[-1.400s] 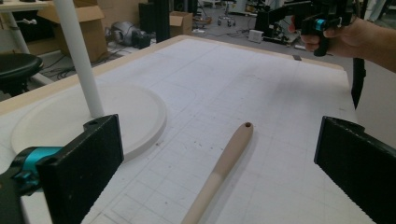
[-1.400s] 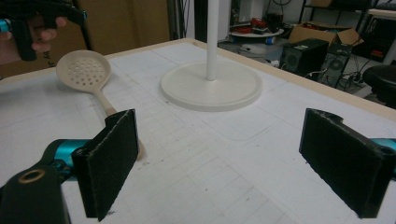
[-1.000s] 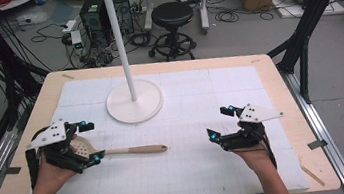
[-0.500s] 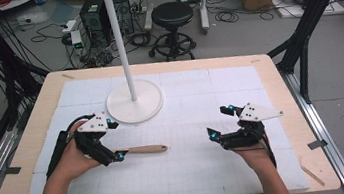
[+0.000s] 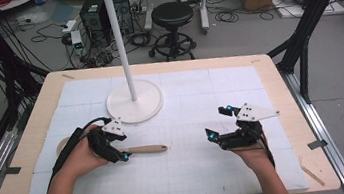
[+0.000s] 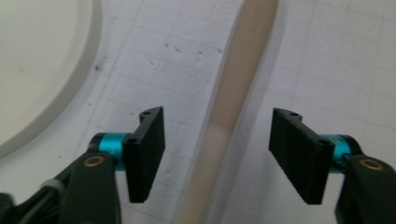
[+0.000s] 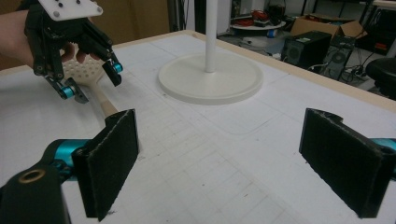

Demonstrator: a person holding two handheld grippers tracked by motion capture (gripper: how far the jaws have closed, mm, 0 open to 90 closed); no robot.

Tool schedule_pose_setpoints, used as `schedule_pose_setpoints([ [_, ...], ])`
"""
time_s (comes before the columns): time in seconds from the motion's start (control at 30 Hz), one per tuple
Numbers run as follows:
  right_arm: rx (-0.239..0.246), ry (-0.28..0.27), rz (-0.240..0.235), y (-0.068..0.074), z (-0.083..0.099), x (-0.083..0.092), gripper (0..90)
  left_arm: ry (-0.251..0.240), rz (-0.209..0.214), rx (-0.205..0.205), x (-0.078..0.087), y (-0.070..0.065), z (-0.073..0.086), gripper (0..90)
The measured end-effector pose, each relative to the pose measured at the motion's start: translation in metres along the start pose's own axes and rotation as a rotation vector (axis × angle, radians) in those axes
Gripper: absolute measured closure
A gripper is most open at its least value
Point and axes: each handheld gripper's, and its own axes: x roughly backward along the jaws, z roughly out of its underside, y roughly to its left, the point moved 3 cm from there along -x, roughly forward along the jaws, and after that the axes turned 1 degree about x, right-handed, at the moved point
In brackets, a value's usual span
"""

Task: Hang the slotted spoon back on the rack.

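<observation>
Between left tool jaws, closing but not touching: beige slotted spatula, straight handle, flat on table; right tool apart.

Spatula – pale beige-tan handle, cream slotted head dotted with small holes seen in the right gripper view. Left gripper and right gripper – black bodies, ribbed black pads, teal-blue knuckles, brass-coloured rivets, each topped with a light grey plate with dark screw dots. Mat white with a faint grey grid and a few dark specks, table rim light wood, stand off-white all over, stool black.
</observation>
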Motion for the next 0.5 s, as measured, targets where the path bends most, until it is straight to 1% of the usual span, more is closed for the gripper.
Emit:
schedule_pose_setpoints([
  [0.07, 0.0, 0.002, 0.001, 0.0, 0.0, 0.0, 11.4, 0.004, 0.007, -0.01, -0.002, -0.001, -0.003, 39.0],
  [0.1, 0.002, 0.002, 0.002, 0.0, 0.0, 0.0, 11.4, 0.021, 0.023, -0.013, -0.006, -0.001, -0.003, 42.4],
  [0.13, 0.002, 0.002, 0.002, 0.0, 0.0, 0.0, 11.4, 0.021, 0.023, -0.013, -0.006, -0.001, -0.003, 43.4],
  [0.23, 0.002, -0.003, 0.006, -0.001, 0.001, 0.001, 11.4, 0.068, 0.016, -0.015, -0.011, 0.001, -0.003, 44.6],
  [0.3, -0.002, 0.002, 0.003, -0.001, 0.002, 0.0, 11.4, 0.092, 0.009, -0.015, -0.014, 0.002, -0.003, 47.7],
  [0.33, -0.001, 0.005, 0.003, -0.001, 0.002, 0.0, 11.4, 0.106, 0.012, -0.02, -0.015, 0.002, -0.004, 49.1],
  [0.4, 0.001, 0.011, 0.001, 0.0, 0.003, -0.001, 11.4, 0.144, 0.002, -0.032, -0.018, 0.001, -0.007, 51.9],
  [0.43, 0.005, 0.01, 0.002, 0.0, 0.002, -0.002, 11.4, 0.166, 0.007, -0.034, -0.021, 0.0, -0.008, 54.2],
  [0.5, 0.007, 0.016, 0.002, 0.0, 0.003, -0.002, 11.5, 0.187, 0.016, -0.039, -0.022, 0.001, -0.01, 57.5],
])
